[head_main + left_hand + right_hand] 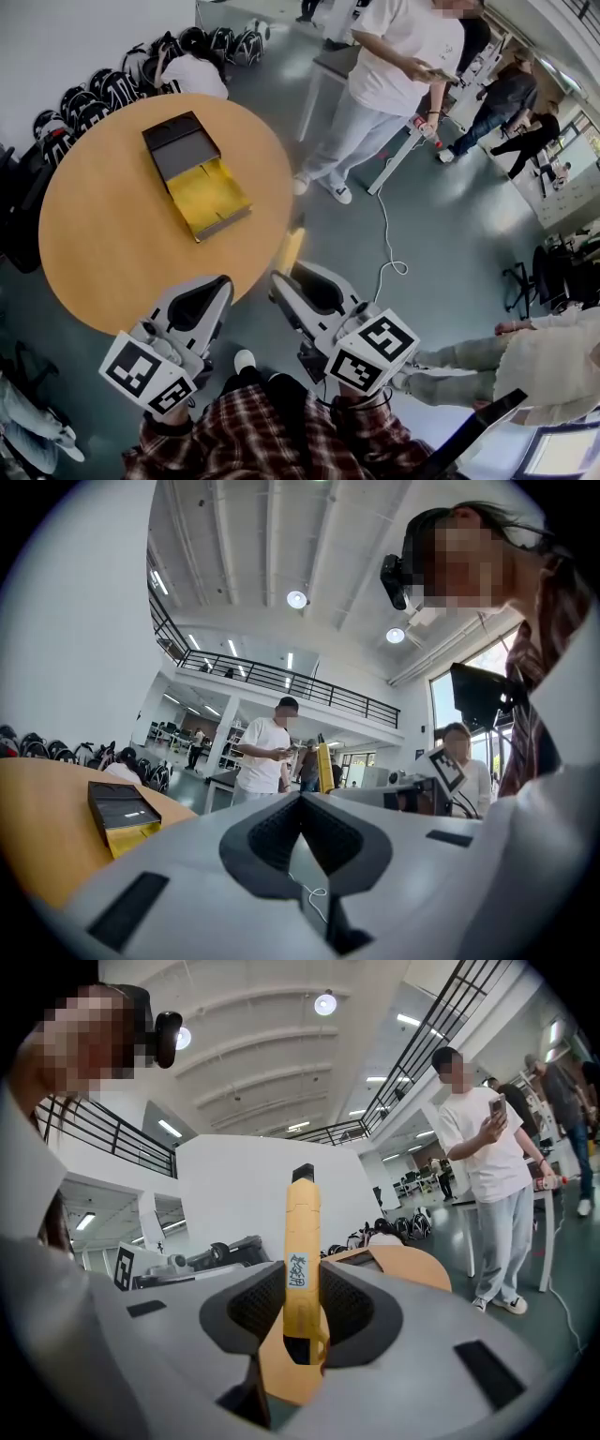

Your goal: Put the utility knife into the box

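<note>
Right gripper [302,1283] clamps a yellow utility knife [301,1227]; left gripper [301,803], jaws together, holds nothing. Open box [225,222] lies at eleven o'clock on the round table [103,239].

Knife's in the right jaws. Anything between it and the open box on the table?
Nothing visible does. The utility knife is clamped in the right gripper beside the table; only bare tabletop lies between it and the open box.
</note>
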Motion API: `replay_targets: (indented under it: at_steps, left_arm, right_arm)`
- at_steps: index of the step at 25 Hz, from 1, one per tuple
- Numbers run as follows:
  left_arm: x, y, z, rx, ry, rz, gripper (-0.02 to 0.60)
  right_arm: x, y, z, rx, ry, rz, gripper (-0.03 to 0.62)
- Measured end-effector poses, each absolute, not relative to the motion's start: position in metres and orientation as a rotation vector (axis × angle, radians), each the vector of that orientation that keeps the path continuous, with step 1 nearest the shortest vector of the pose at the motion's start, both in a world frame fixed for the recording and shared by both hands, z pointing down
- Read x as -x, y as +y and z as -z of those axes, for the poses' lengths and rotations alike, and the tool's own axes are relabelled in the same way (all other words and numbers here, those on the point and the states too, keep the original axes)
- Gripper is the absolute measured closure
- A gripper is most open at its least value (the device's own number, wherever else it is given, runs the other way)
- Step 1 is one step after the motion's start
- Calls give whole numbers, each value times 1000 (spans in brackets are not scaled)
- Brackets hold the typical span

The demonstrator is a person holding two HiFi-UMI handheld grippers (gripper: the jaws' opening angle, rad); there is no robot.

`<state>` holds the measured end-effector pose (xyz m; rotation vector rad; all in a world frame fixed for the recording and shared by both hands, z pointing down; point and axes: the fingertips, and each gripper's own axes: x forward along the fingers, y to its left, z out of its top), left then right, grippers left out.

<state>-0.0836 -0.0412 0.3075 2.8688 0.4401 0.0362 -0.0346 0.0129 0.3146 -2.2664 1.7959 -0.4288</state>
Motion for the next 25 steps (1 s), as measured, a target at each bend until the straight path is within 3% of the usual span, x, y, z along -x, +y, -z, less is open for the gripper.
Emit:
replay_targets:
  at_steps: [14, 25]
  left_arm:
    - [8, -92, -320, -2862, 368, -81, 571]
    - [-112, -115, -320, -2890, -2, 2, 571]
  right_arm:
    - [-50, -35, -330, 2233, 1801, 482, 473]
    - [-184, -71, -322, 2021, 2114, 486, 473]
